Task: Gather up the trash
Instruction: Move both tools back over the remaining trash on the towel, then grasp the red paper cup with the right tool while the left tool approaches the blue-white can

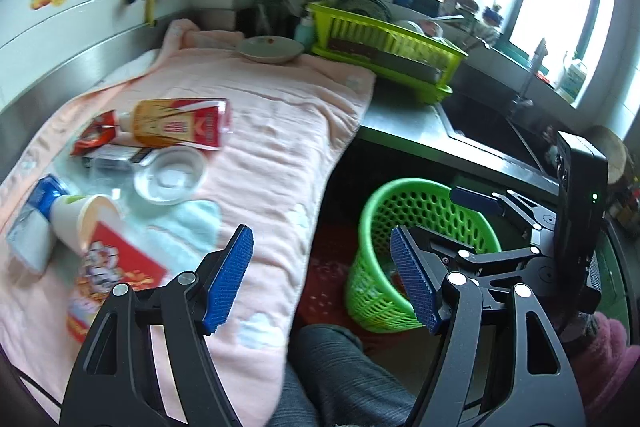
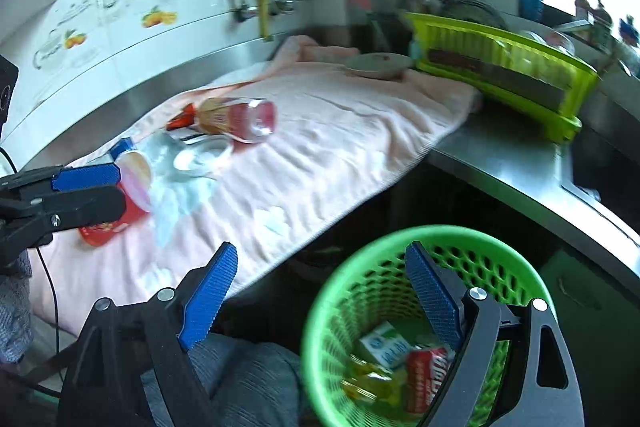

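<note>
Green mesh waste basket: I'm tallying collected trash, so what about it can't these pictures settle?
- Green mesh waste basket, right wrist view: right gripper finger and frame edge hide part of the bottom.
- Left wrist view: basket's inside hidden by its wall.
- Yellow wrapper: too blurred to identify.

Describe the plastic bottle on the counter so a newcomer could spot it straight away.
Find the pink towel spread over the steel counter, then the heap of trash at its left end. The bottle lies on its side at the far edge of that heap, beside a red wrapper. Nothing else there is clear plastic with an orange and red label.
</note>
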`<state>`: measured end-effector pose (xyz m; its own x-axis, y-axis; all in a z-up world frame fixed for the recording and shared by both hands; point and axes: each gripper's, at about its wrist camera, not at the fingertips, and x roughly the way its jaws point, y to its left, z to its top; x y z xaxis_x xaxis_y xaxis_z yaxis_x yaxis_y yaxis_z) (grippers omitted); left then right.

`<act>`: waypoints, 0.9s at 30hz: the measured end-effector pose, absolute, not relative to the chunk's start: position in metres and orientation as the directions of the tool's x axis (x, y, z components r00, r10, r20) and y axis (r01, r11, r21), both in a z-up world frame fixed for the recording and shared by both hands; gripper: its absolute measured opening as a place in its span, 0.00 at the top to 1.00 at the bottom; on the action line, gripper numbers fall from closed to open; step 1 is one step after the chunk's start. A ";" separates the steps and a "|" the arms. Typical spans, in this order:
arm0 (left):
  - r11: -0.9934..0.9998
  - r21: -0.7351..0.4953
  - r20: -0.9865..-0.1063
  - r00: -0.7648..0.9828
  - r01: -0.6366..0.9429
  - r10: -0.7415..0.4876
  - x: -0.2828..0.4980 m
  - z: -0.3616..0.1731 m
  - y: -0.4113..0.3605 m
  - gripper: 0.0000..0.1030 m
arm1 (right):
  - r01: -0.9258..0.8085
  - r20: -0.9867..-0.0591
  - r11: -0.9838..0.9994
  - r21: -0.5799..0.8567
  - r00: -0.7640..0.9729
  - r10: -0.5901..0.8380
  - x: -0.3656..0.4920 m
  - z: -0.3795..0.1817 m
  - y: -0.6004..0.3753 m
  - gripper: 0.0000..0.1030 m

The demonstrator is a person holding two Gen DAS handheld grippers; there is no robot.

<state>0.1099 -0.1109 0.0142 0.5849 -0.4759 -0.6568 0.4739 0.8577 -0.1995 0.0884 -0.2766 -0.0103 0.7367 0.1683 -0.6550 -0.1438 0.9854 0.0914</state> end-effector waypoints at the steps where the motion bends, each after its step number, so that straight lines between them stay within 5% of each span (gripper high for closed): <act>1: 0.865 -0.198 -0.655 0.594 0.460 -0.466 0.110 0.016 -0.104 0.31 | -0.157 -0.654 0.983 0.091 0.735 0.178 0.090 -0.010 -0.271 0.20; 27: 0.979 -0.193 -0.642 0.745 0.070 -0.180 0.122 0.027 0.091 0.31 | -0.502 -0.688 0.857 0.114 0.582 0.433 0.136 -0.018 -0.103 0.20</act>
